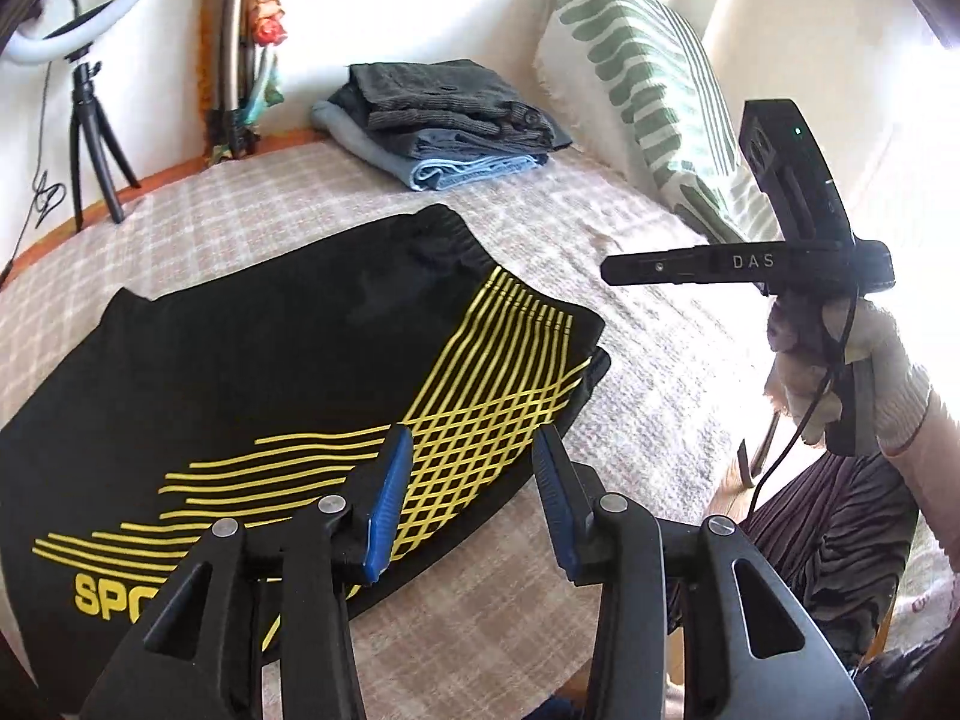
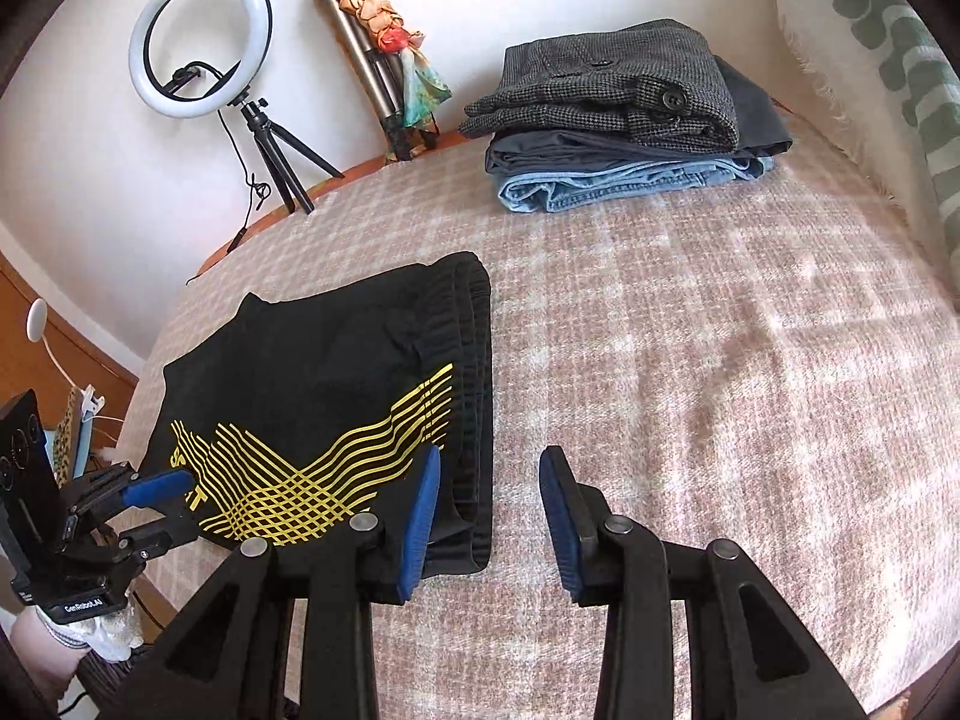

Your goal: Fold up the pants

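Left wrist view: your left gripper [image 1: 474, 498] hovers with fingers apart, empty, over the near edge of the black pants [image 1: 288, 372], which lie folded on the bed cover [image 1: 630, 312], long axis running left to right.

Right wrist view: your right gripper [image 2: 489, 516], fingers apart, sits just right of the waistband; pants [image 2: 336, 396] extend leftward.

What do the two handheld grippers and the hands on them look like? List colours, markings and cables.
Both the left gripper and the right gripper have black linkage arms with silver pivot pins and ribbed blue finger pads. The right unit carries white "DAS" lettering, a green light and a black cable. Both hands wear white knit gloves.
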The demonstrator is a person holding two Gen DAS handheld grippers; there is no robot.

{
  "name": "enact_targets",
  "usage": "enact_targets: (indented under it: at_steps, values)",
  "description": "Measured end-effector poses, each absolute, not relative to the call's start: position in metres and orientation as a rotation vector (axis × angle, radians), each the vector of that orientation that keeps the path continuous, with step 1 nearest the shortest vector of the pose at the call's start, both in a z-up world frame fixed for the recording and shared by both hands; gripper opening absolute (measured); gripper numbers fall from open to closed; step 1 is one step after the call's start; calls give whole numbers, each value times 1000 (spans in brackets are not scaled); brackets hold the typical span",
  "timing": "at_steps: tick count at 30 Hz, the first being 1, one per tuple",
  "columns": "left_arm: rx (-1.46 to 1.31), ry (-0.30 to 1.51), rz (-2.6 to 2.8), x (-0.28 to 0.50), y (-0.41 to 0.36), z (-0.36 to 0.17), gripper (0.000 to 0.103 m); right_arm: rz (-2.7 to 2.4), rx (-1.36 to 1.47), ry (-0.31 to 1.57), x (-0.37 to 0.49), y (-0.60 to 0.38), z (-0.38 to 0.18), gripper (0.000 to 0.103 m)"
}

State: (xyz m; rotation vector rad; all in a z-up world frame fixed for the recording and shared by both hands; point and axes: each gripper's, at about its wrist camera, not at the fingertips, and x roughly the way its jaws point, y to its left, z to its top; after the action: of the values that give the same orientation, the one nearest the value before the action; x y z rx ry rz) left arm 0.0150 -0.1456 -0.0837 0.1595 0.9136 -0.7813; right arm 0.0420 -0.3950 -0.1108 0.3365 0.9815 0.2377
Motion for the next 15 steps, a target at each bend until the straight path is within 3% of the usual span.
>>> enact_targets:
  at_steps: [6,8,11,15]
  values:
    - [280,930,-849,19,-191,-92,40,358,463,1069,47,-389,-138,37]
    - [319,921,-849,18,-197,-96,40,363,438,1088,48,-383,-143,32]
    - [367,908,-856,14,-204,-106,41,395,487,1090,49,-385,-147,6]
    - [409,909,-855,11,-215,-117,41,426,596,1082,41,-398,-146,3]
